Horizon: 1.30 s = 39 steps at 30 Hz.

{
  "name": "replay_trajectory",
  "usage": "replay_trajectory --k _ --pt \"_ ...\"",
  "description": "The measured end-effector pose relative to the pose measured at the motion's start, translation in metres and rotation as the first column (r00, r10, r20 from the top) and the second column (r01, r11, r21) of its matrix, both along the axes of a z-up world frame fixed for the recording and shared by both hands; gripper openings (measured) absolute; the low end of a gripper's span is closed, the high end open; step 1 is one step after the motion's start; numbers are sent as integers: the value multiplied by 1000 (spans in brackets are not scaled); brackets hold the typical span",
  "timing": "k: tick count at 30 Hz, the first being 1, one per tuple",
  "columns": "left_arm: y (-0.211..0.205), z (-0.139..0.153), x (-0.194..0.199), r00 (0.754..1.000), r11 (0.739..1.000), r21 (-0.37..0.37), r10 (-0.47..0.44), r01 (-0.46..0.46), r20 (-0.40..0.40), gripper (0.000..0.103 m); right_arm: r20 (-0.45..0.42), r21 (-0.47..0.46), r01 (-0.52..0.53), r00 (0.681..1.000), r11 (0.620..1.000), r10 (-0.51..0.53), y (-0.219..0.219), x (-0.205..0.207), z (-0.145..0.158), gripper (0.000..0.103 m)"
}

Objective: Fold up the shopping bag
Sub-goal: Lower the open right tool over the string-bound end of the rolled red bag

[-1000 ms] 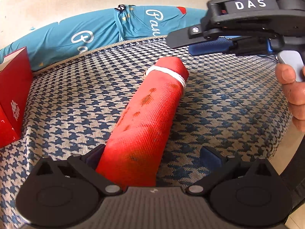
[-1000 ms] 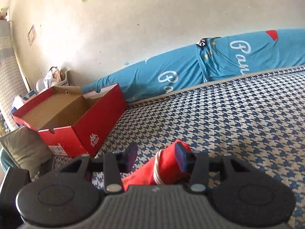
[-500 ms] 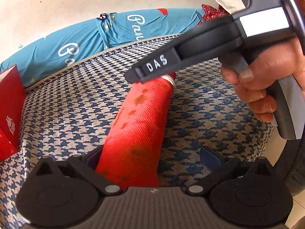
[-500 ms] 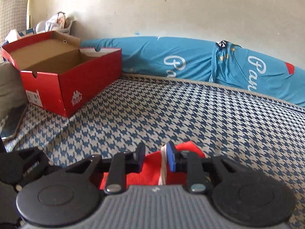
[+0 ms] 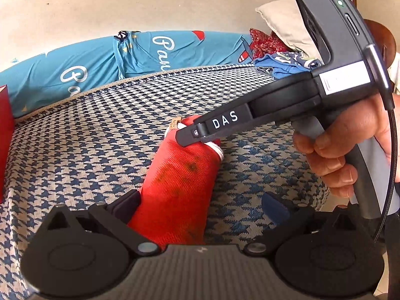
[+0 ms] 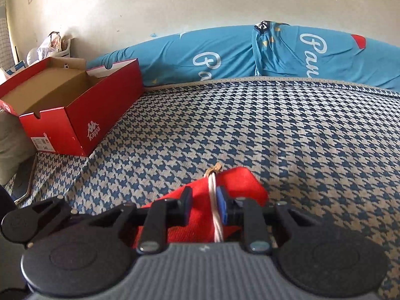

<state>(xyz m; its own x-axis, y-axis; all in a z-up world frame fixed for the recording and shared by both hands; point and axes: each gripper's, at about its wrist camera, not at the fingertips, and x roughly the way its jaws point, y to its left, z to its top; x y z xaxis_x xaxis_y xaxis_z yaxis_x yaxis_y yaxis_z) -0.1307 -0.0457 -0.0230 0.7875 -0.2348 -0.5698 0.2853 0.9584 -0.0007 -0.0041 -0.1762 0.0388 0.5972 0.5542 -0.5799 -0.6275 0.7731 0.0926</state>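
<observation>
Both grippers work one red folded shopping bag (image 5: 180,190) on the houndstooth mattress (image 5: 87,137), its long axis running away from the wide-apart left gripper (image 5: 202,203) at its near end, while the right gripper (image 6: 205,207), just closing, pinches the far corded end.
</observation>
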Motion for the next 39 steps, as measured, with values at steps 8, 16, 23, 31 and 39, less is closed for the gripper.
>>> replay_trajectory --k 8,16,23,31,39 --pt "-22 -10 -5 998 988 144 -54 47 40 102 36 -85 -15 999 996 18 15 19 5 24" --pt "-24 -14 -3 998 987 155 -51 44 39 102 -188 3 -90 978 996 89 12 43 -1 27" --pt "-28 -16 -4 997 983 178 -56 47 45 102 -322 118 -96 938 988 130 -1 39 -5 27" --pt "-26 -17 -2 999 988 153 -32 25 40 102 -303 119 -135 938 984 166 0 22 -4 32" --pt "-11 -11 9 997 996 48 77 -77 0 102 -201 161 -3 979 987 36 -25 15 11 48"
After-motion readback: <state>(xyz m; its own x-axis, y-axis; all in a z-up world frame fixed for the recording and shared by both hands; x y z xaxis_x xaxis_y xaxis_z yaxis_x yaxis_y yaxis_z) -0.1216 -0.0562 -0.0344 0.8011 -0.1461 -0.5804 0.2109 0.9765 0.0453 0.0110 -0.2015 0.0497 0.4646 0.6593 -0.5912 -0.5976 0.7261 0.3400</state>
